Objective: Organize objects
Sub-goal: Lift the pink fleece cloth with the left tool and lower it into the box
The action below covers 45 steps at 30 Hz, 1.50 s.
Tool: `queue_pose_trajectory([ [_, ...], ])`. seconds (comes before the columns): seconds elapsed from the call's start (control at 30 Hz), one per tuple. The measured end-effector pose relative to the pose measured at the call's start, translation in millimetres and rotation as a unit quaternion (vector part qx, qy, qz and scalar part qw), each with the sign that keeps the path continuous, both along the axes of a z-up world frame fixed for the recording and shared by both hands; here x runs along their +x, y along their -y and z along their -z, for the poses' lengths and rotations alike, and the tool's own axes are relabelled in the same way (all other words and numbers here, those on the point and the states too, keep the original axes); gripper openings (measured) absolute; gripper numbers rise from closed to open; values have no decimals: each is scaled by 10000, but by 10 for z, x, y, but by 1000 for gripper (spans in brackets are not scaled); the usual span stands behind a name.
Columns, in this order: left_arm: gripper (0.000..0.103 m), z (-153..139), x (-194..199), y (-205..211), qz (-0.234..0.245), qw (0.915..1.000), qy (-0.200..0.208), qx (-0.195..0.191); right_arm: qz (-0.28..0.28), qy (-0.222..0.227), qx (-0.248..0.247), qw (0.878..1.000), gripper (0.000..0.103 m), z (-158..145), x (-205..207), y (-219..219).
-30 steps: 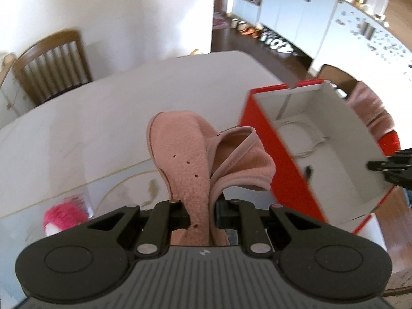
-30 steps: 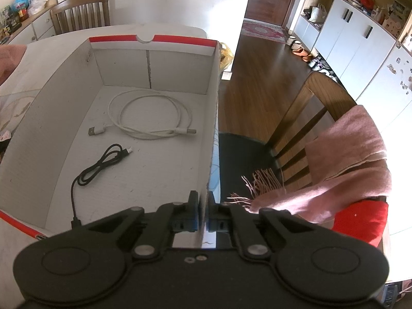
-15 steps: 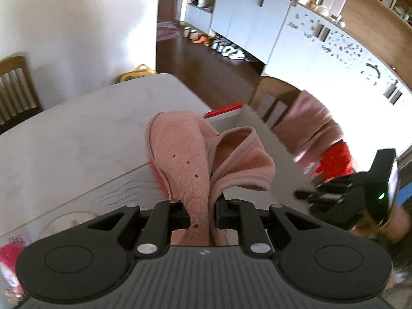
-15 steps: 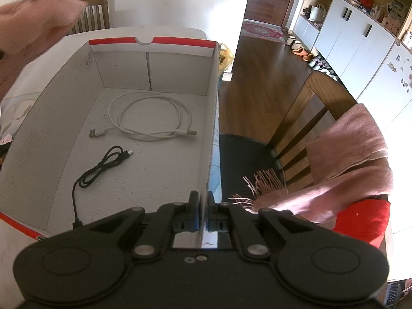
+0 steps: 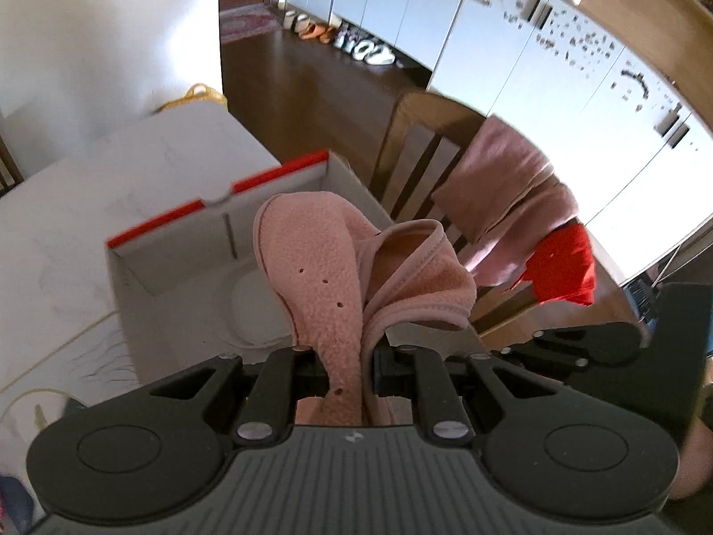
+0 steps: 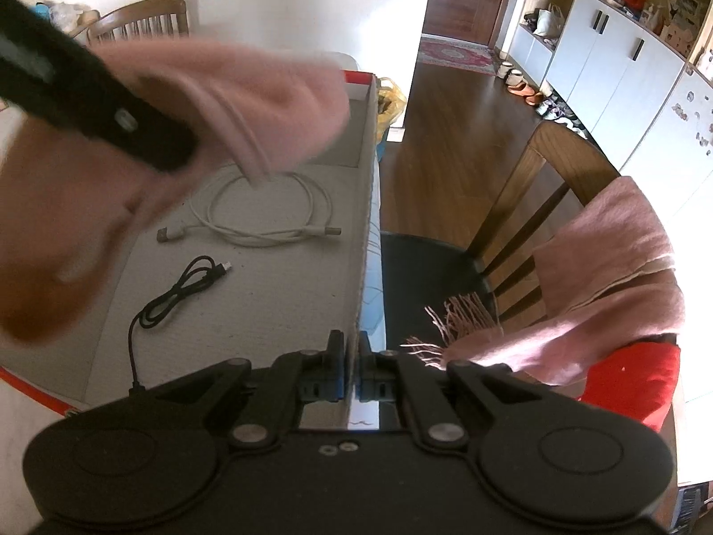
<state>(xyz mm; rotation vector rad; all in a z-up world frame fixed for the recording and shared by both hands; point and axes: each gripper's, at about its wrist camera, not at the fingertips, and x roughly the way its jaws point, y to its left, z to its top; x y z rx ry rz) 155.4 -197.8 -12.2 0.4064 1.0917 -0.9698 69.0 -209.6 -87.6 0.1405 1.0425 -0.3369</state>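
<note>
Pink slipper (image 5: 329, 276) held lengthwise, toe seemingly pointing away

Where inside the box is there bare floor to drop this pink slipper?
Free: the box floor between the black cable and the right wall, below the white cable. Crowded: the middle, under the white coil, and the near left, where the black cable runs.

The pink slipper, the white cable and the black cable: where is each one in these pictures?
pink slipper (image 5: 321, 267): left wrist view, on its fleecy sole side.
white cable (image 6: 267, 234): right wrist view, on the near side of its coil in the box.
black cable (image 6: 178, 290): right wrist view, on its bundled middle.
</note>
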Motion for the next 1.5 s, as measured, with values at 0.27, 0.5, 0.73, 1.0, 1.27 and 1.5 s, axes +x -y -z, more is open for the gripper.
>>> queue_pose_trajectory([
  [0.27, 13, 447, 4, 224, -124, 9988, -6, 471, -65, -4, 11, 10000, 3, 16, -7, 25],
  [0.5, 13, 786, 17, 322, -176, 9974, -16, 692, -118, -18, 15, 9999, 3, 23, -3, 22],
  [0.73, 13, 958, 9, 384, -217, 9963, -128, 823, -147, -22, 53, 9999, 4, 26, -9, 41],
  [1.0, 13, 1095, -12, 411, -140, 9949, -263, 960, -187, -22, 80, 9998, 4, 36, -19, 55],
  [1.27, 46, 1120, -37, 459, -139, 9945, -286, 999, -228, -38, 75, 9997, 4, 41, -8, 52],
  [1.5, 71, 988, -60, 384, -204, 9963, -156, 820, -280, -44, 63, 9996, 4, 48, -5, 52],
])
